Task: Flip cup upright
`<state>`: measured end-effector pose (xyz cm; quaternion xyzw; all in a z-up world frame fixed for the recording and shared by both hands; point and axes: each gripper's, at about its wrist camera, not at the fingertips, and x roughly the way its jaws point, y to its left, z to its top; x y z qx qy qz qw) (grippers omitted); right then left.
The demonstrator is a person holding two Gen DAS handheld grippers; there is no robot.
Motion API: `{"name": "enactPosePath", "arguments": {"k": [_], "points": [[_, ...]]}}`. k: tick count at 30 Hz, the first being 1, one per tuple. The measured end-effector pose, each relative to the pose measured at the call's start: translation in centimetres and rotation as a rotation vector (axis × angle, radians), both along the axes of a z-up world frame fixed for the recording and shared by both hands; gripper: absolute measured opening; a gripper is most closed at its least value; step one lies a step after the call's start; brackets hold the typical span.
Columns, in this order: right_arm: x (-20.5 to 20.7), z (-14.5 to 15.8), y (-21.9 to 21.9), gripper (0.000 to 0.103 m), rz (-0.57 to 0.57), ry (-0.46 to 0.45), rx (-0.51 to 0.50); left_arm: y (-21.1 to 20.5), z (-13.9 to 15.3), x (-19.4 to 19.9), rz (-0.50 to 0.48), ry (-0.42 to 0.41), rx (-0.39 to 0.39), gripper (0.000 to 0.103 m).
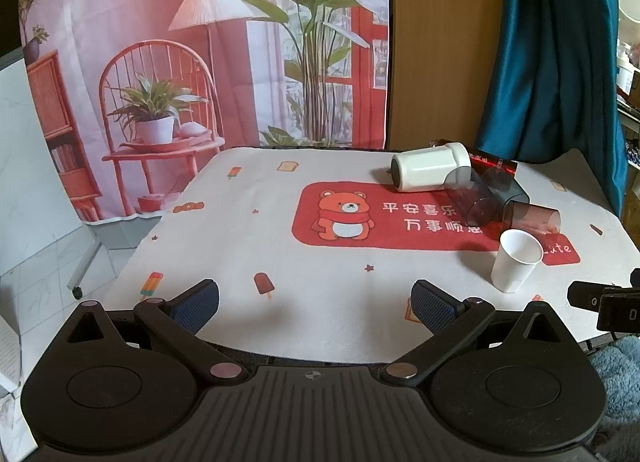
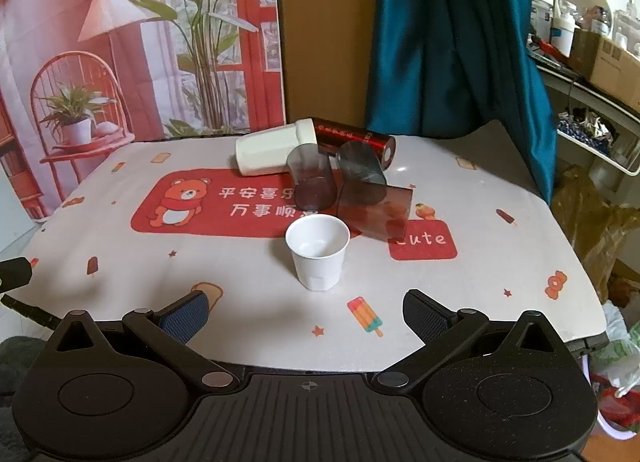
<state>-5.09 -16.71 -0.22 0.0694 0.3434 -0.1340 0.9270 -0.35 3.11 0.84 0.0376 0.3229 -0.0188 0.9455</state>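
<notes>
Only the right view looks into the upright paper cup (image 2: 317, 252) — both tongs, left (image 1: 315, 304) and right (image 2: 306, 312), gape empty over bare surface (image 2: 248, 302) near its front edge.

White tumbler (image 1: 430, 167) hides the red can's (image 1: 494, 163) end.

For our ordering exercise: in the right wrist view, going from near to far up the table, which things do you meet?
Rainbow popsicle print → upright white paper cup → tipped smoky clear cup → tipped cream tumbler → dark red can lying at the back.
</notes>
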Motion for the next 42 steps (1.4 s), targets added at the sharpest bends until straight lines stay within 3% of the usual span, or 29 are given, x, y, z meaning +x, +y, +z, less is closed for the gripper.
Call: {"name": "enactPosePath", "arguments": {"k": [42], "points": [[-0.04, 0.03, -0.20, 0.103, -0.010, 0.002, -0.001, -0.06, -0.34, 0.16, 0.014, 0.016, -0.004, 0.103]]}}
